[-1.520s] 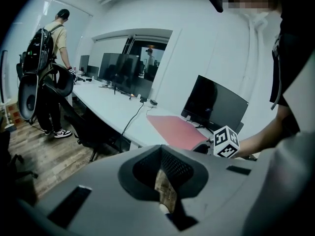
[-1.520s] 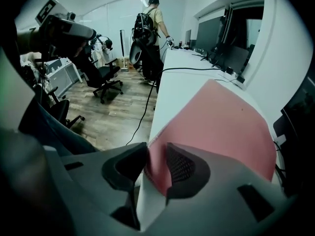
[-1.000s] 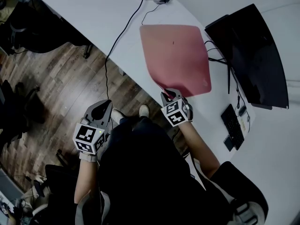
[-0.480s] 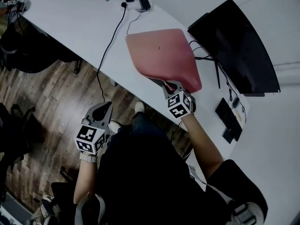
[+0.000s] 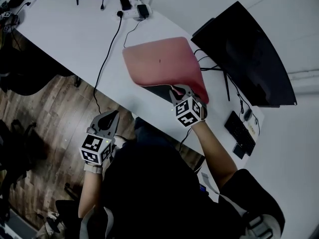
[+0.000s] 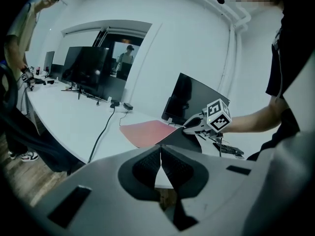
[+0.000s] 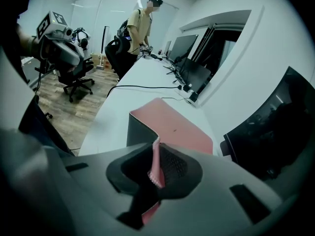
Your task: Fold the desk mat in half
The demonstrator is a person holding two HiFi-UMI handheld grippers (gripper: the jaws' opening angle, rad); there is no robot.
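Observation:
The pink desk mat (image 5: 162, 63) lies on the white table (image 5: 65, 34), and its near edge is raised so the dark underside (image 5: 158, 91) shows. My right gripper (image 5: 175, 91) is shut on that near edge; its jaws have just been closing on it. In the right gripper view the pink edge (image 7: 155, 163) stands pinched between the pads (image 7: 170, 163), with the rest of the mat (image 7: 177, 127) curving away beyond. My left gripper (image 5: 110, 114) hangs off the table's front edge over the floor, shut with nothing in it (image 6: 158, 162).
A large dark monitor (image 5: 249, 59) stands right of the mat, with cables beside it. A power strip (image 5: 132, 9) sits at the far edge and a black cable (image 5: 107, 59) runs across the table. A small black keyboard (image 5: 239, 131) lies near right. A person (image 7: 138, 28) stands far off.
My right gripper has risen and moved over the mat, carrying the near edge up so the dark underside shows. My left gripper has shifted a little beside the table edge.

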